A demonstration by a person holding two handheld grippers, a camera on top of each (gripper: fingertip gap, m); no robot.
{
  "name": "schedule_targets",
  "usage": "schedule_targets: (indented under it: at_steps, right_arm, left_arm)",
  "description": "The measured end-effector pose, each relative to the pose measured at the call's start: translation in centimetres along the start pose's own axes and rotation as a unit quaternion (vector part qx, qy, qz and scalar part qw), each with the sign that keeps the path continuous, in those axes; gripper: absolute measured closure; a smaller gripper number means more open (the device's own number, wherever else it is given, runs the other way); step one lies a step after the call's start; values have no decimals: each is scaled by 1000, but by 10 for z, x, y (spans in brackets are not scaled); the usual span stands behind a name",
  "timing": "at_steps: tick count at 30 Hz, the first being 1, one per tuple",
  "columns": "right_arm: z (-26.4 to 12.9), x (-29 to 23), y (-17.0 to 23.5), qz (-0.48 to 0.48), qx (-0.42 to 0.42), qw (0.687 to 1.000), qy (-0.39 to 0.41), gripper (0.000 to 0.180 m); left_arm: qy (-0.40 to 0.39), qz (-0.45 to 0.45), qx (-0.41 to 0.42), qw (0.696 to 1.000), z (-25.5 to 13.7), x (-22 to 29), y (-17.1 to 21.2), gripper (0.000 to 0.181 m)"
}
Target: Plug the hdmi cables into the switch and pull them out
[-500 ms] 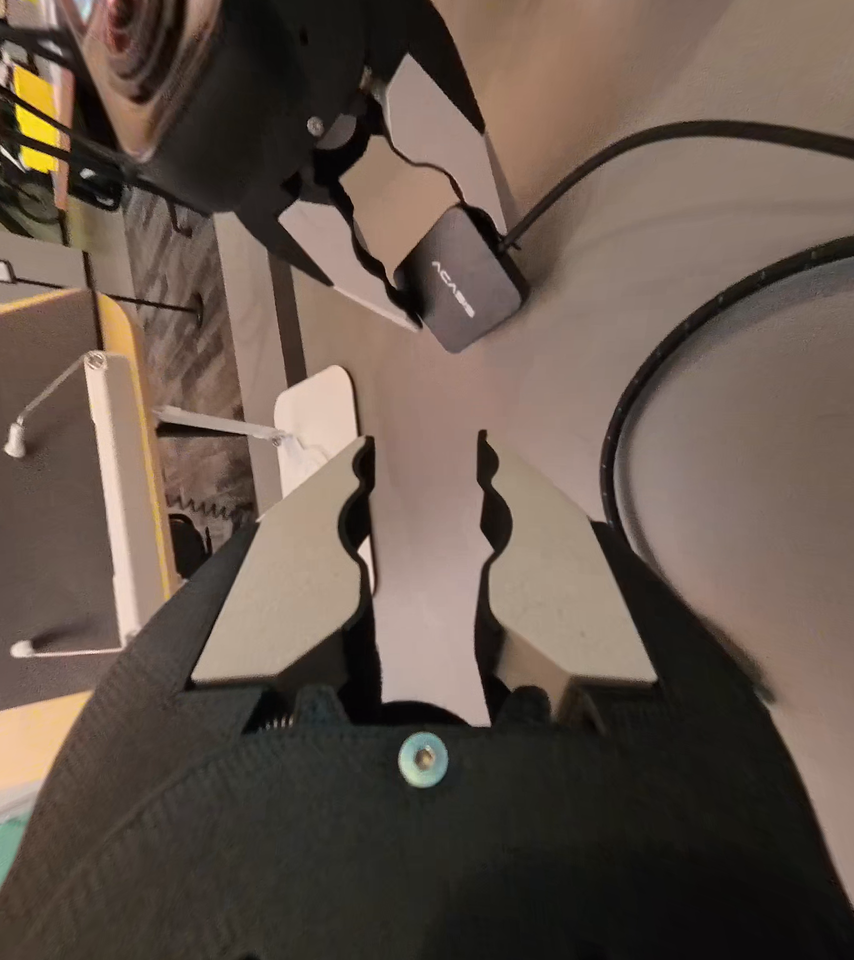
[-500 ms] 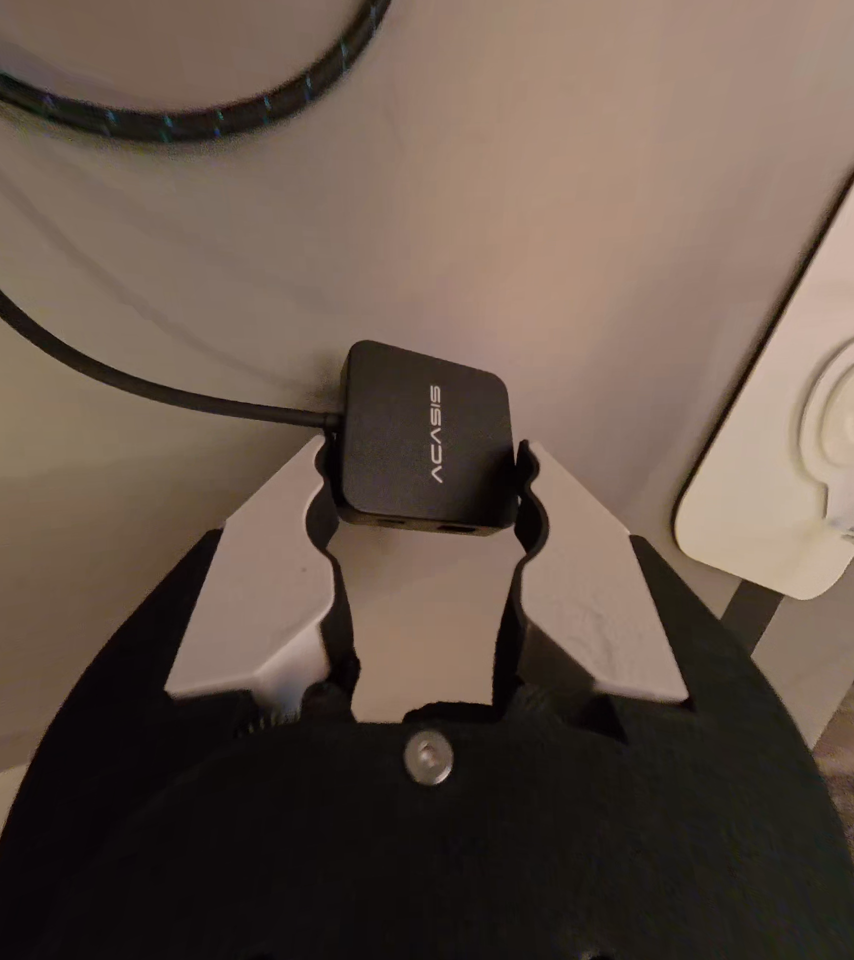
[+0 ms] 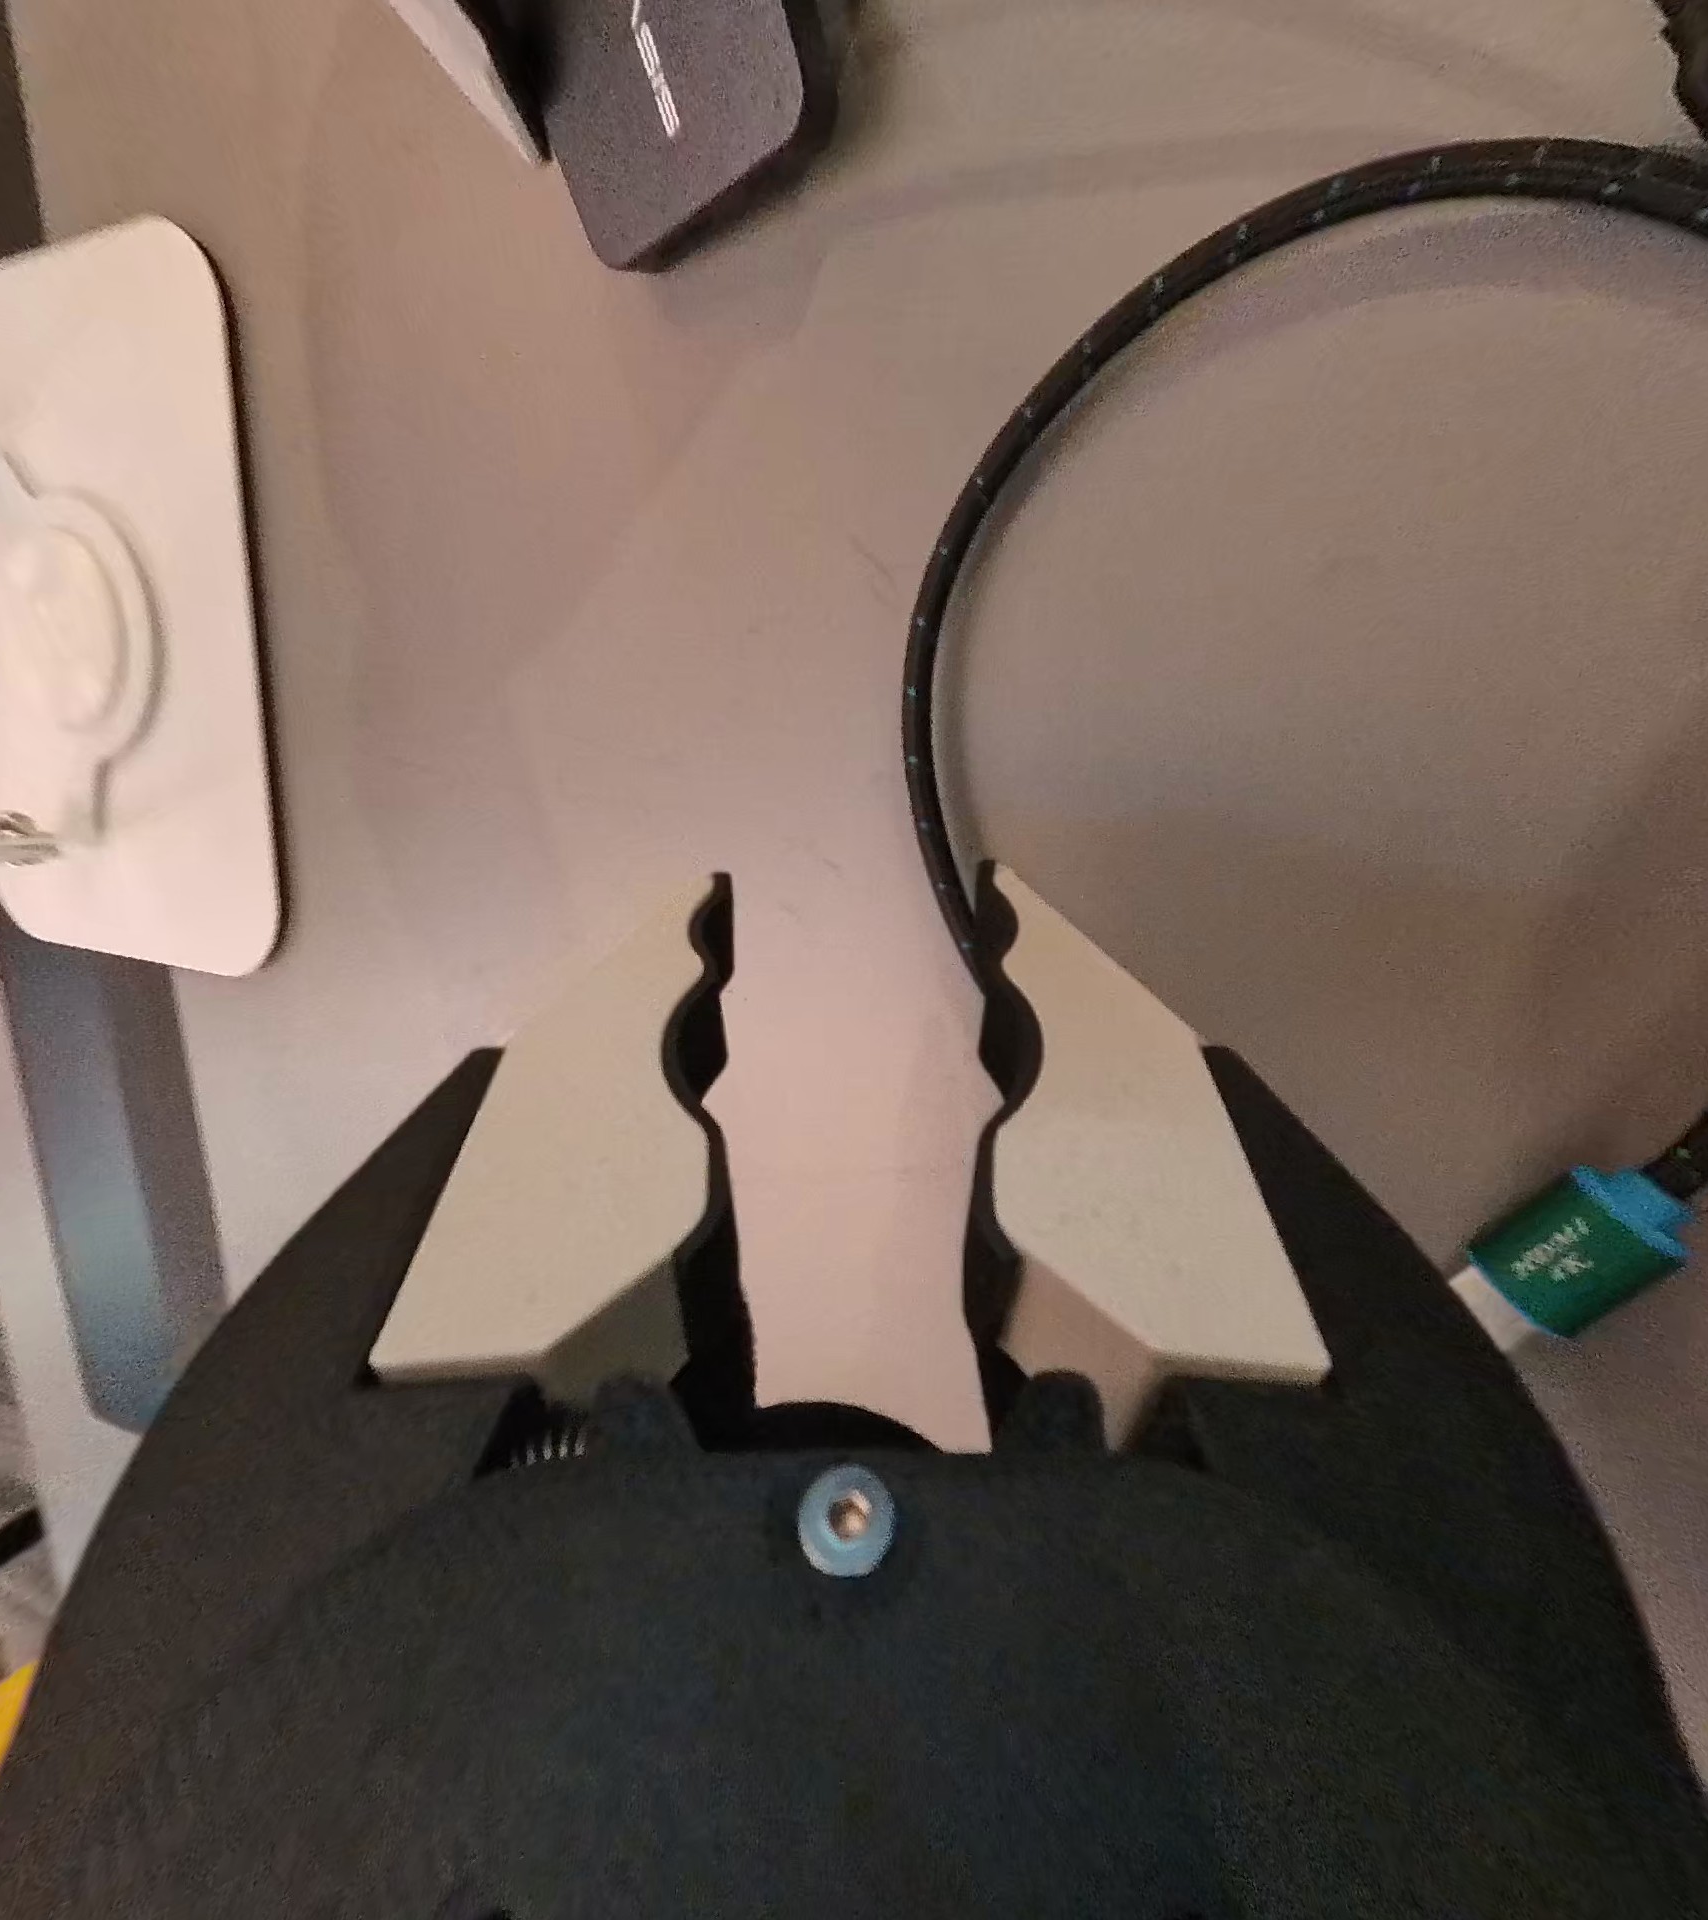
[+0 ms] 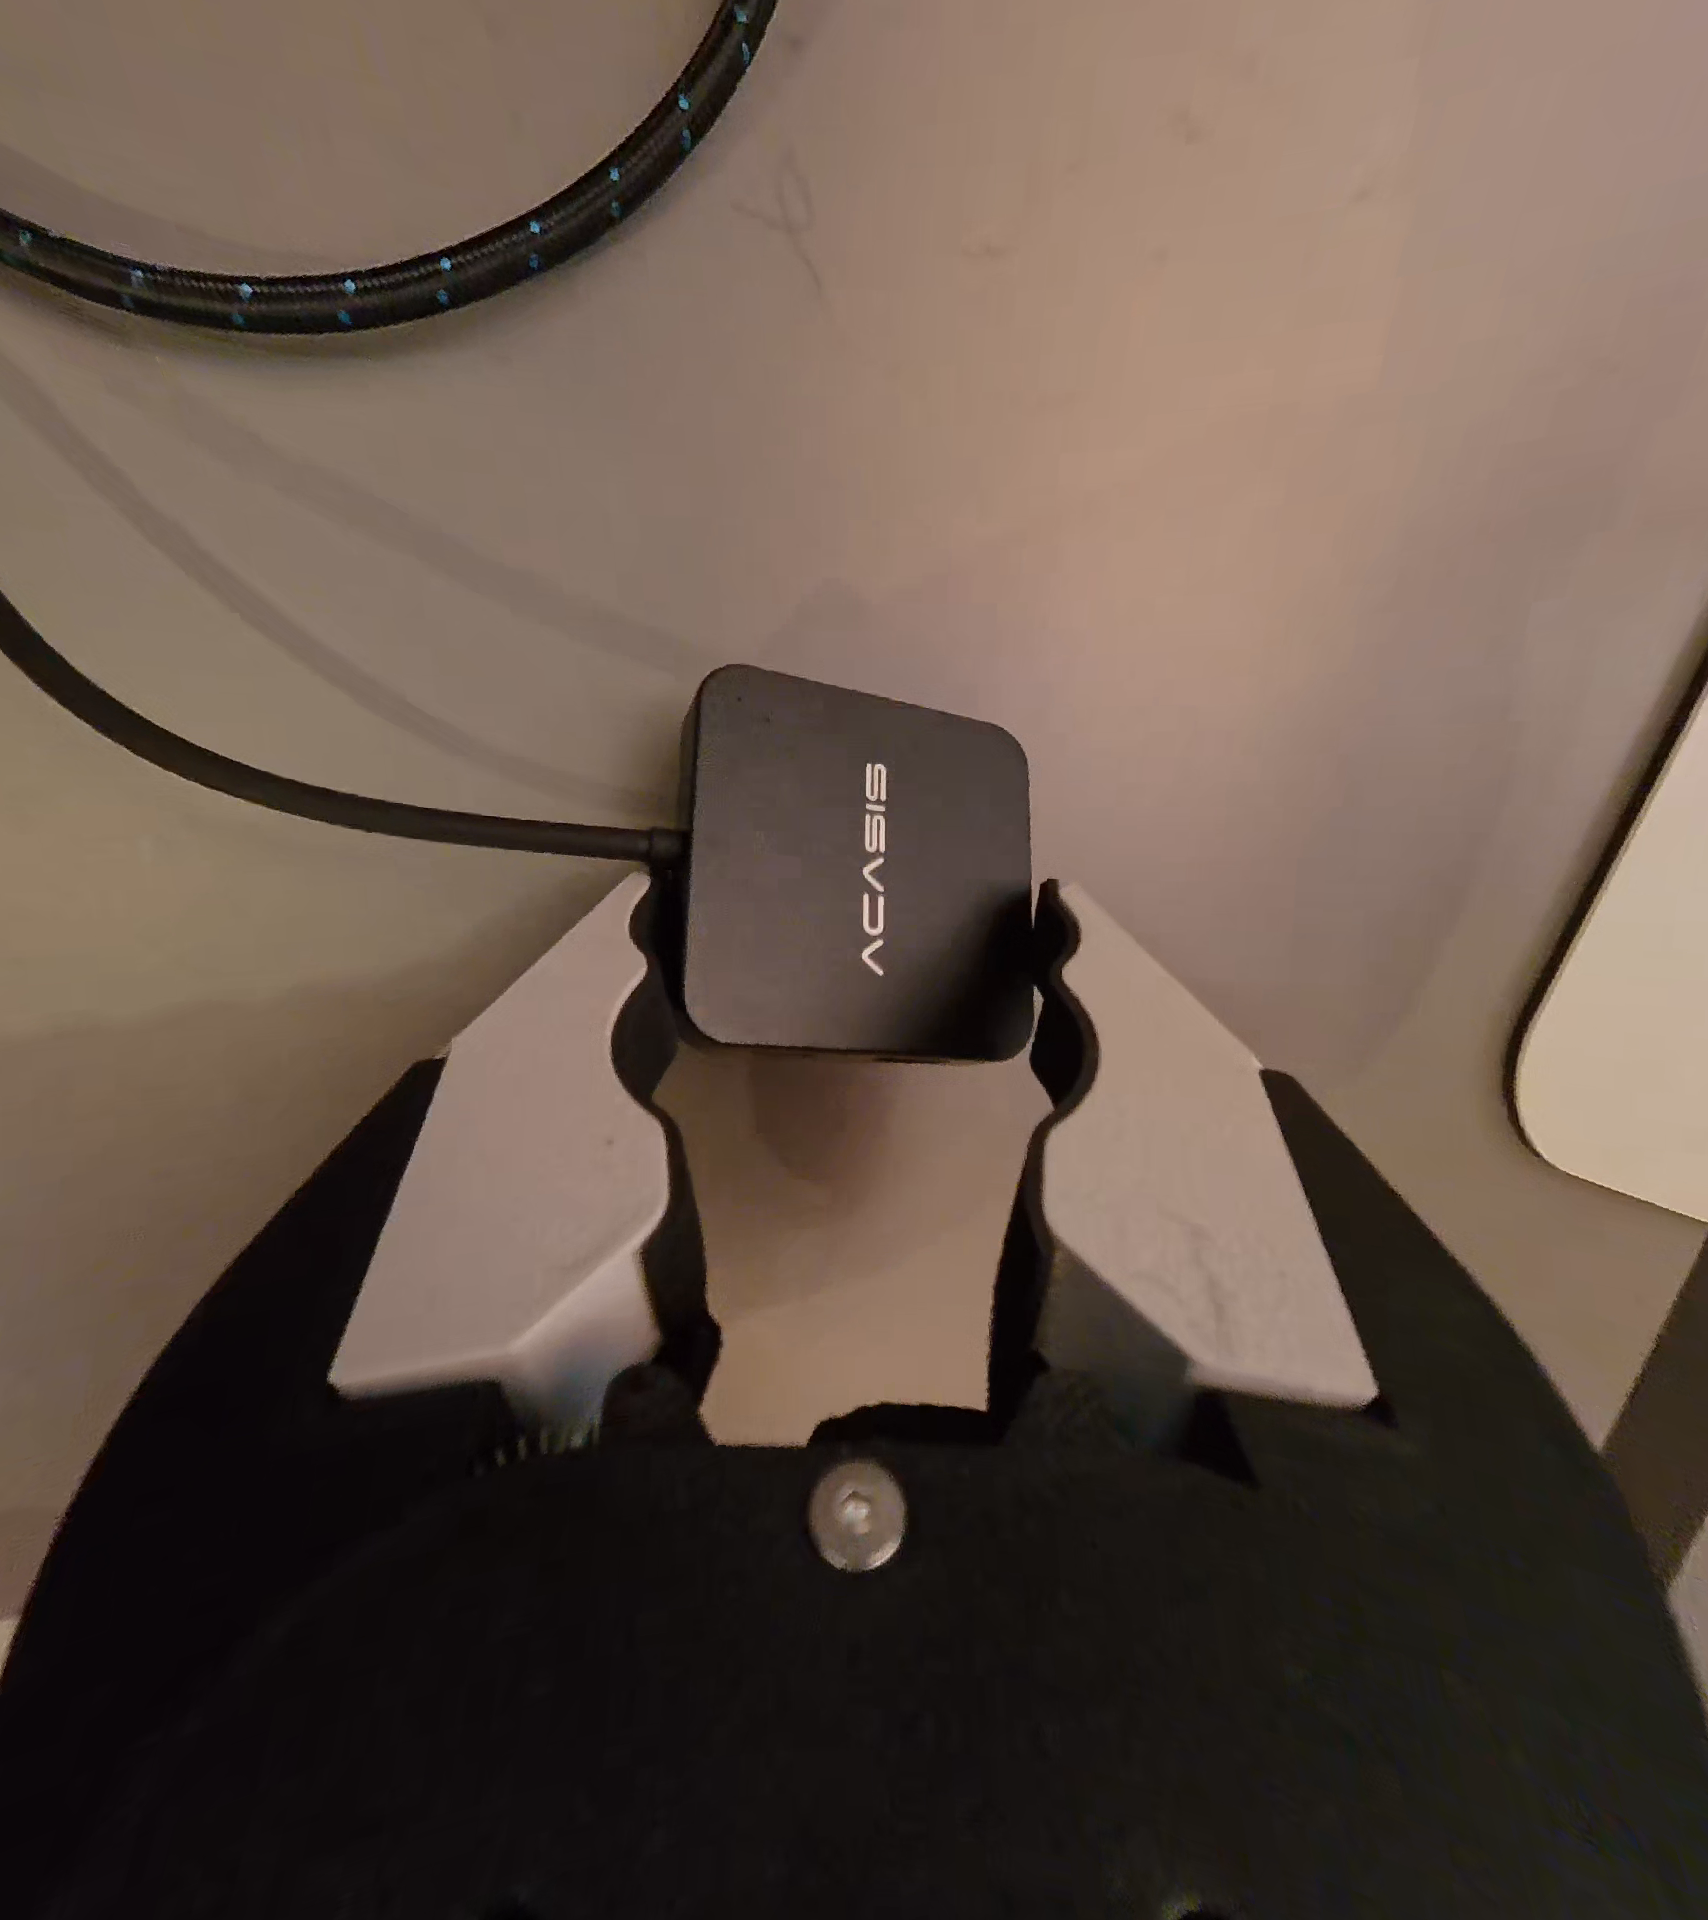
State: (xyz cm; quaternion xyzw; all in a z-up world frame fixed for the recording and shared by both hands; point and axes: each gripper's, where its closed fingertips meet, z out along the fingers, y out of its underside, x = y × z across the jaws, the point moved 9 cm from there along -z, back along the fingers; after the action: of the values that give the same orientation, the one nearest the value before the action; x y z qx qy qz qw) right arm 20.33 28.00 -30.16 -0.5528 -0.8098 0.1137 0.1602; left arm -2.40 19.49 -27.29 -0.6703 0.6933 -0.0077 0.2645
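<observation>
The right gripper (image 4: 845, 914) clamps its fingers on the small black HDMI switch (image 4: 855, 868) resting on the grey table (image 4: 1245, 416); the left gripper (image 3: 850, 883) hangs open and empty beside the braided HDMI cable (image 3: 943, 623). The cable looks stiff and springy, so its rigid green plug (image 3: 1577, 1262) seems the best place to grip. The switch's ports face away, barely visible.
</observation>
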Motion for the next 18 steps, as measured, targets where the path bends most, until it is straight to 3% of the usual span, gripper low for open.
schedule_targets:
  at_steps: [18]
  right_arm:
    - [-4, -14, 14, 62, 6, 998, -29, 101]
  left_arm:
    - [47, -112, -24, 992, 5, 22, 29, 140]
